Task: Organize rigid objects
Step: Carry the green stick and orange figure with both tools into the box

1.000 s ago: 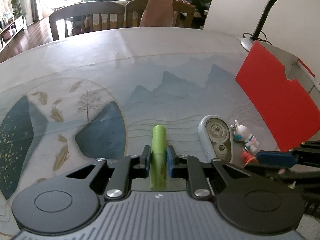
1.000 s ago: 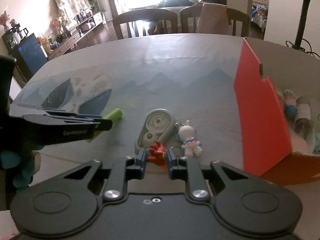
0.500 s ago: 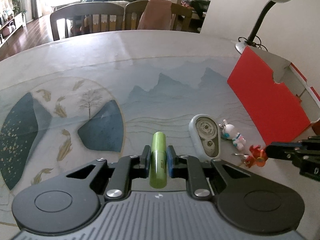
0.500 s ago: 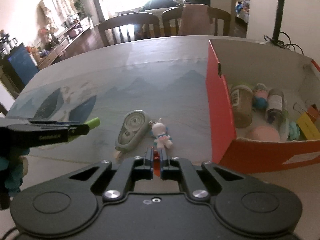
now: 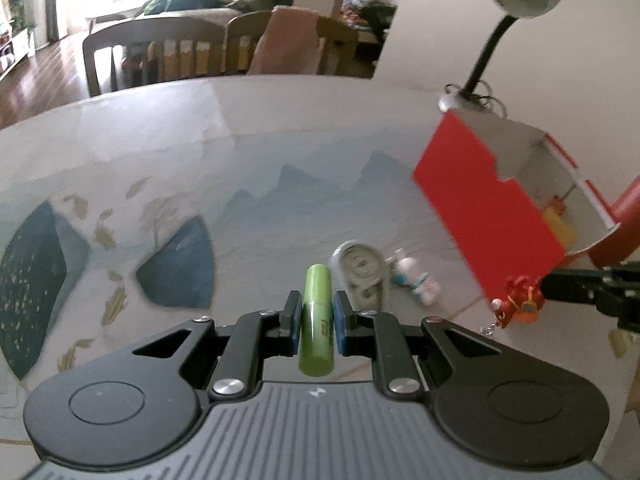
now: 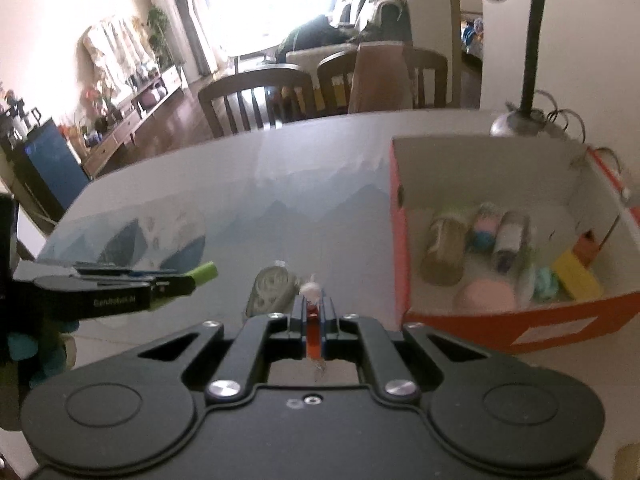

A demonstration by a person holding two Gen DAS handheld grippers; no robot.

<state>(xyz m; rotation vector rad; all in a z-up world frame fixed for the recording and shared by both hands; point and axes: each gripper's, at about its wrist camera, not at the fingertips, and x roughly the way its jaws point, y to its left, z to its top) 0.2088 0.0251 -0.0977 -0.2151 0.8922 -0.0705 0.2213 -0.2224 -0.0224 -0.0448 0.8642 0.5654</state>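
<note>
Right wrist view shows our right gripper point(image 6: 314, 322) clamped on the red charm point(image 6: 313, 334), with the box point(image 6: 500, 326) at two o'clock, nearer this hand than the other. Our left gripper point(image 5: 316, 318) grips the green tube point(image 5: 317, 320), its long axis running twelve to six along the fingers; from there the box lies at two o'clock, farther off. Below, the dispenser point(image 5: 362, 270) and bunny point(image 5: 414, 280) lie on the painted tablecloth point(image 5: 240, 168); chairs point(image 5: 156, 50) stand beyond.

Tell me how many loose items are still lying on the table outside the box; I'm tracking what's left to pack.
2: a grey oval correction-tape dispenser and, directly right of it, a small white bunny figurine, both left of the red cardboard box. The gripper bodies may hide more.
</note>
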